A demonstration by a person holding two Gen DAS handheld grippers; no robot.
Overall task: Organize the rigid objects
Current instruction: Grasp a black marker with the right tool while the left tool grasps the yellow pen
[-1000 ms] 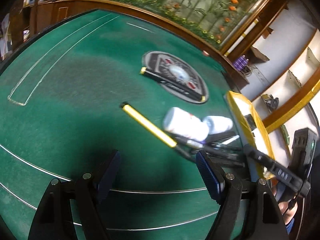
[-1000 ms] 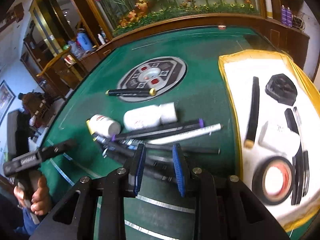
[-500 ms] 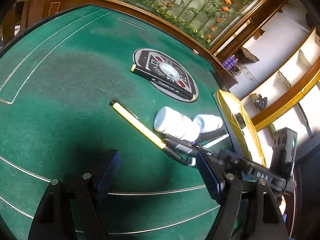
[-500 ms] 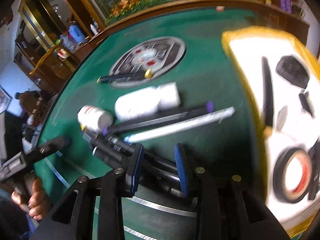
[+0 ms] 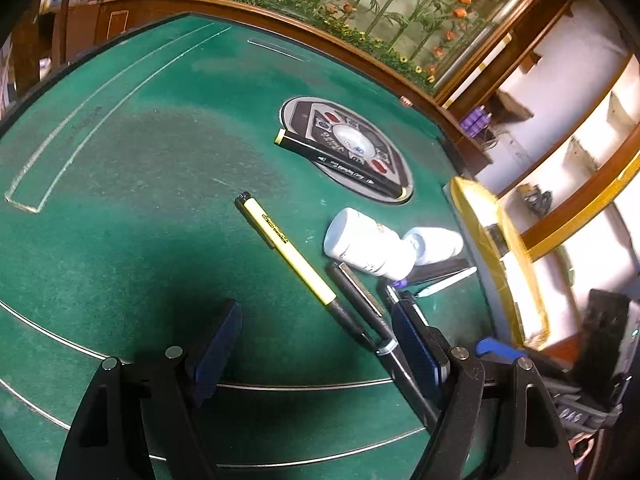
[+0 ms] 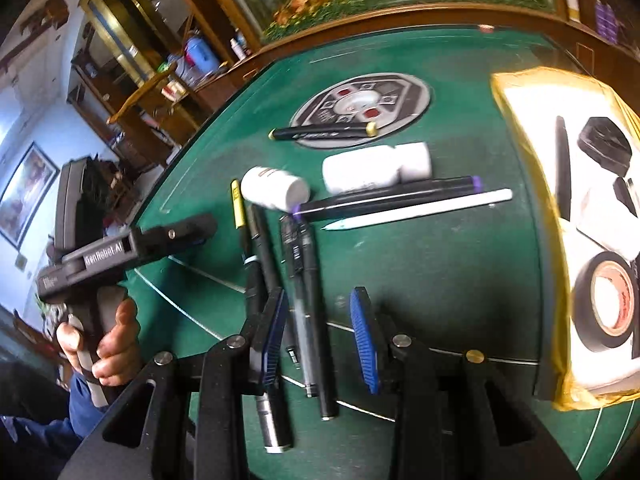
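Note:
Several pens lie bunched on the green felt table (image 6: 460, 272). My right gripper (image 6: 320, 304) stands over the near ends of two black pens (image 6: 308, 280), which run lengthwise between its blue pads without being pressed. A thicker black pen (image 6: 256, 276) passes under its left finger. Beyond lie a purple-capped marker (image 6: 384, 196), a white pen (image 6: 420, 210) and two white bottles (image 6: 276, 190) (image 6: 372, 168) on their sides. My left gripper (image 5: 314, 320) hangs wide open over the felt, nothing held, with the yellow pen (image 5: 286, 246) just ahead.
A yellow-rimmed white tray (image 6: 520, 128) at the right holds a tape roll (image 6: 608, 304), a black pen and dark pieces. A black marker (image 6: 324, 133) lies on the round emblem (image 6: 400, 92). A hand (image 6: 108, 340) grips the left tool. A wooden rail edges the table.
My right gripper has swung round and come nearer the pens' ends, so they now run lengthwise between its jaws, which stand slightly wider. The left gripper has stayed put.

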